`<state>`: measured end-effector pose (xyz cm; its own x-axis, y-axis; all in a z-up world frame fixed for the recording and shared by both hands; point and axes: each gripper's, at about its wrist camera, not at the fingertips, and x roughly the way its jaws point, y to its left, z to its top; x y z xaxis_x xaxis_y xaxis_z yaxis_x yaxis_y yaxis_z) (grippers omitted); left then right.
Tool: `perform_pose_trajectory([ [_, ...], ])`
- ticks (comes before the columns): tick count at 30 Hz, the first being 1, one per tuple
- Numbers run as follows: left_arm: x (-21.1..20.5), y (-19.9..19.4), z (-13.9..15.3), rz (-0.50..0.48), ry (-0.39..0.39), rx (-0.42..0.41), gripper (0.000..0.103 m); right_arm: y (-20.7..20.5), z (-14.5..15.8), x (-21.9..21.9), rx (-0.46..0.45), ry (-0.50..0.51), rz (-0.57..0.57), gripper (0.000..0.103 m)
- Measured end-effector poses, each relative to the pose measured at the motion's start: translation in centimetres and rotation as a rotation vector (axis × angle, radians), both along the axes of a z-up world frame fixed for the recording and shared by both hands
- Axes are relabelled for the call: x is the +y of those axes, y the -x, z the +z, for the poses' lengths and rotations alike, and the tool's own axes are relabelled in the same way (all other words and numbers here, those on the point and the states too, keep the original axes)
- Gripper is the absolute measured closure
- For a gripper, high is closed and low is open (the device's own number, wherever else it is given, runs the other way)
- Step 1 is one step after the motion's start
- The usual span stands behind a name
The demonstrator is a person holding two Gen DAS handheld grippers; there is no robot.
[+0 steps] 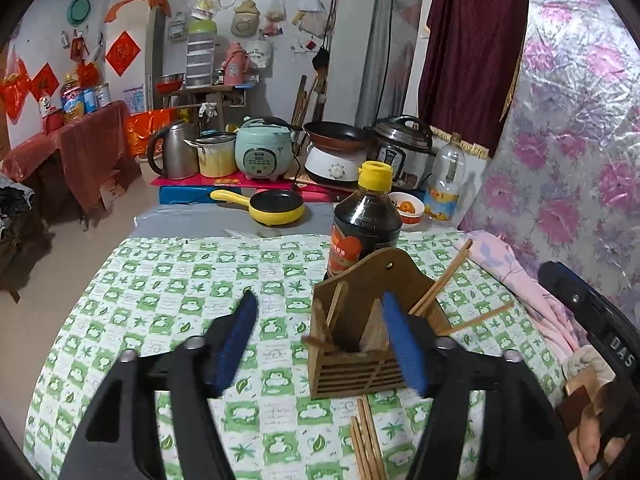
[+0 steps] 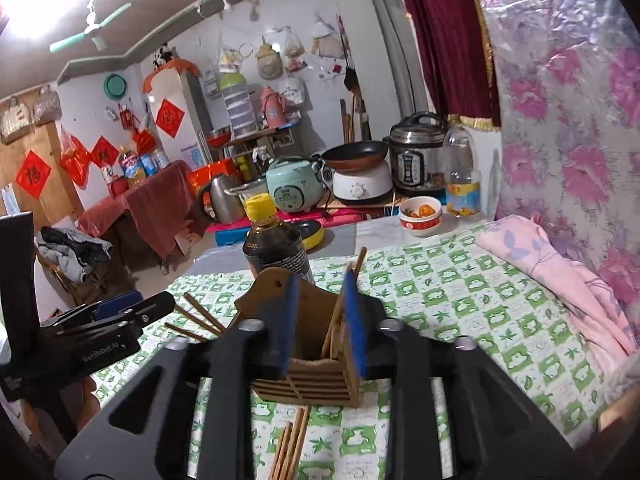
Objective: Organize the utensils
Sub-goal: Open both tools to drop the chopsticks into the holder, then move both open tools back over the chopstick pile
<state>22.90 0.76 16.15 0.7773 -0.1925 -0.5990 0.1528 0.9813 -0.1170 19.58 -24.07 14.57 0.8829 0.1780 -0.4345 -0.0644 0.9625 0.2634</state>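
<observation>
Both cameras sit low over a table spread with a green checked cloth [image 1: 168, 280], each looking forward along its own gripper's fingers toward the far wall crowded with cookers. The left wrist view sits to the left, close to a wooden chopstick holder [image 1: 360, 344], which shows right of centre behind the right-hand blue pad of the left gripper [image 1: 320, 344]. The right wrist view looks from the right and slightly nearer, with the same holder [image 2: 316, 364] framed between the fingers of the right gripper [image 2: 320, 324]. Both views share the holder, the dark sauce bottle [image 1: 366, 224] behind it, and loose chopsticks [image 1: 368, 440] in front. The right view also catches the left gripper [image 2: 120, 312] at its left edge.
</observation>
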Motion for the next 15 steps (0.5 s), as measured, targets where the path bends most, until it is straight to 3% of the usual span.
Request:
perform_pose_trajectory([
  [3,0.7,1.9,0.5,0.029,-0.001,-0.024,0.015,2.5,0.2,-0.4,-0.027,0.009,-0.014,0.048],
  [8,1.7,5.7,-0.1,0.047,-0.011,-0.033,0.006,6.0,-0.6,-0.4,-0.024,0.013,0.002,0.029],
  [15,1.9,10.9,-6.8,0.011,-0.063,0.088,0.006,10.2,-6.0,1.1,0.064,0.064,0.052,0.017],
])
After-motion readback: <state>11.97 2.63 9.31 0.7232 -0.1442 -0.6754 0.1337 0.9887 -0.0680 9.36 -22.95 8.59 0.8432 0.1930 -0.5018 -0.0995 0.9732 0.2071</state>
